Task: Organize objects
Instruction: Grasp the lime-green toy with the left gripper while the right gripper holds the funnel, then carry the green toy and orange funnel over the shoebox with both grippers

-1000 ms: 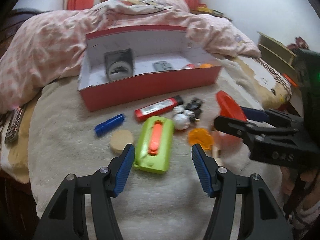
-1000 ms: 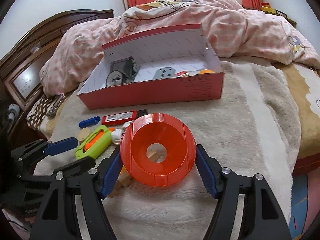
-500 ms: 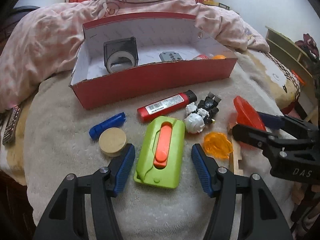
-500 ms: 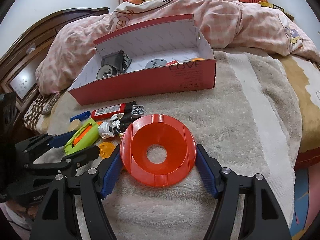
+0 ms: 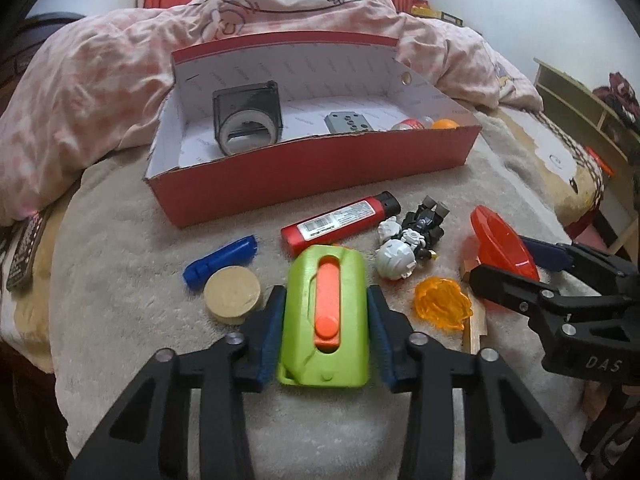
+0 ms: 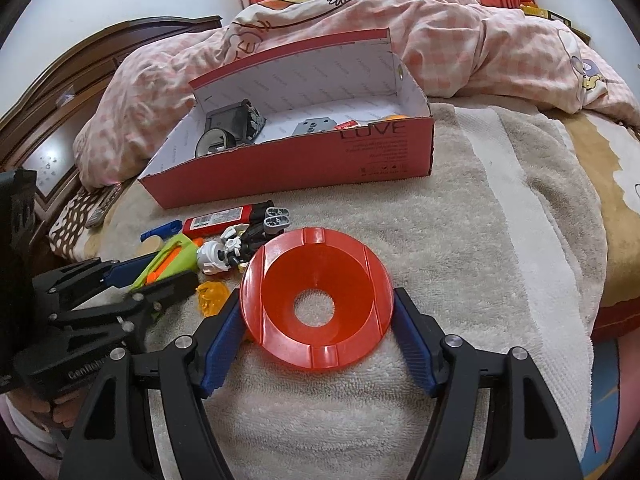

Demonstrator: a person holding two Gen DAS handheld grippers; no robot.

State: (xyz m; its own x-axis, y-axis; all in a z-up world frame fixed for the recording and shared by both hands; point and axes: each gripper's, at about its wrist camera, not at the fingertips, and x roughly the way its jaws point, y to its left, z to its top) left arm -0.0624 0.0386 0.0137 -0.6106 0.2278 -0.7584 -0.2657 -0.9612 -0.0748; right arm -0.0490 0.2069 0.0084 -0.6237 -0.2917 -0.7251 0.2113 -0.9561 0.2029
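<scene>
A red cardboard box [image 5: 320, 168] with a white inside stands on the towel-covered bed; it shows in the right wrist view too [image 6: 304, 164]. My left gripper [image 5: 326, 340] is shut on a green case with an orange slider [image 5: 326, 320], which lies on the towel. My right gripper [image 6: 318, 332] is shut on a red plastic funnel [image 6: 318, 300], held just above the towel; it shows at the right of the left wrist view [image 5: 502, 244]. A red lighter [image 5: 340, 226], a blue tube [image 5: 220, 258], a tan disc [image 5: 232, 296], a robot toy [image 5: 412, 240] and an orange translucent piece [image 5: 442, 308] lie in front of the box.
The box holds a dark tape dispenser [image 5: 246, 118], a grey block [image 5: 348, 124] and an orange ball [image 5: 444, 124]. A pink quilt [image 5: 100, 92] is heaped behind it. A remote [image 5: 24, 256] lies at the left edge. A wooden stick [image 5: 476, 328] lies under the funnel.
My left gripper moved forward over the green case and closed on it. My right gripper kept hold of the funnel and drifted a little away from the box.
</scene>
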